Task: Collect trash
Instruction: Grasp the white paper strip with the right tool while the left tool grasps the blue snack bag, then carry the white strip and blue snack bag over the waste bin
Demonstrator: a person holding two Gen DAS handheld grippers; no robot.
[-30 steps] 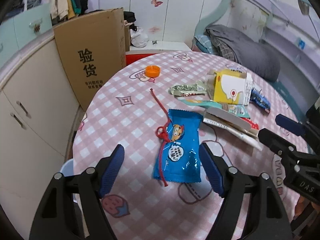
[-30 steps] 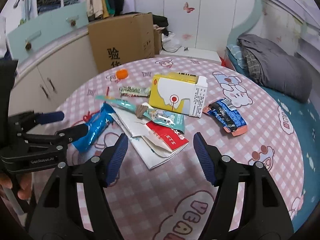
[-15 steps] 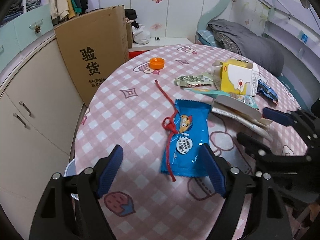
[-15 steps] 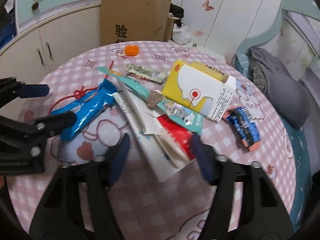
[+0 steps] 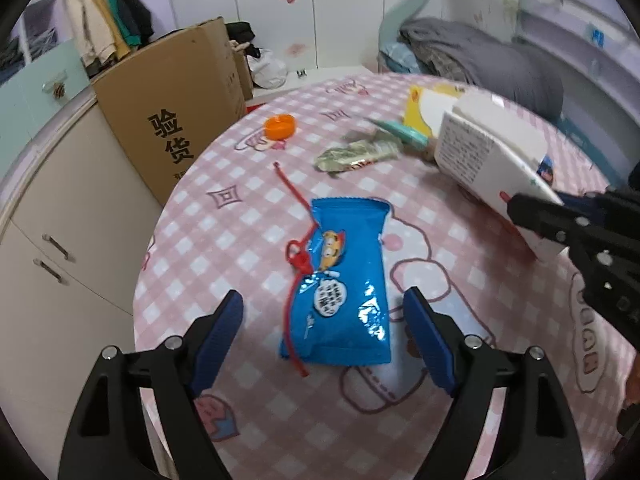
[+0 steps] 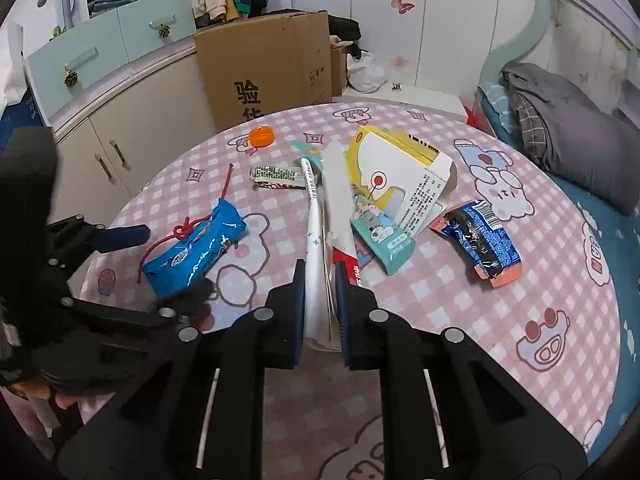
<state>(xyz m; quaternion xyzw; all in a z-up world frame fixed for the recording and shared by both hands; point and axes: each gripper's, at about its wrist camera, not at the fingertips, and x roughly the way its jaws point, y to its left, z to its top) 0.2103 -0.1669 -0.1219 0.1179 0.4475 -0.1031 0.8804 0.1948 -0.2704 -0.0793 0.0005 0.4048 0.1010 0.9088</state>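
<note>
Blue wrapper [image 5: 340, 280] flat on table [image 5: 248, 216], long axis straight ahead between spread, empty left claw [image 5: 324, 340] pads, so nearer left; right claw [image 6: 320, 296] closing on white carton [image 6: 320, 216] just right of wrapper.

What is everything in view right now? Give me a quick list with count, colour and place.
Blue snack wrapper: 1, blue, near table edge between the left gripper's fingers.
Red string: 1, red, lying across that wrapper's left side.
Orange cap: 1, orange, far side of table.
White flattened carton: 1, white, tilted up, in the right gripper.
Yellow box: 1, yellow and white, table centre.
Teal wrapper: 1, teal, beside the yellow box.
Dark blue wrapper: 1, right of the box.
Silver-green wrapper: 1, near the cap.
Cardboard box: 1, brown, behind table.
Table: 1, pink check.
Left gripper: open.
Right gripper: closing on the carton.
</note>
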